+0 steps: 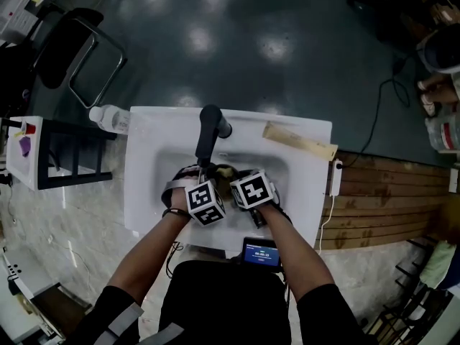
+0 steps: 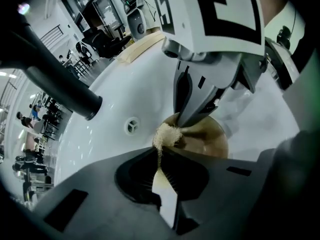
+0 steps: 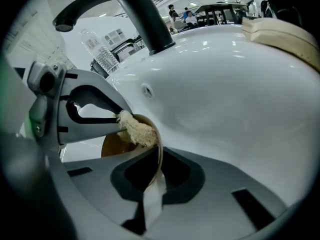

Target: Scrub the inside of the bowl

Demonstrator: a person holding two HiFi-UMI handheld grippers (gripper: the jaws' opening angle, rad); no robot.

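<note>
Forearms (image 1: 154, 246) are reaching into the white sink (image 1: 144, 164), where the right gripper (image 3: 156, 166) is clamping the tilted brown bowl (image 3: 112, 145) by its rim, opening facing left, while the left gripper (image 2: 162, 156), the nearer to that opening, is holding a pinched fibrous scrubber (image 3: 137, 130) just inside it.

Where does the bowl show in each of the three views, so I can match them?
Head view: bowl mostly hidden; a brownish sliver beside the lower end of the faucet.
Left gripper view: bowl at centre right, under the right gripper, beside the scrub pad.
Right gripper view: bowl lower left of centre, rim pinched in that gripper's jaws.
Shared landmark: the black faucet, in all three.
</note>
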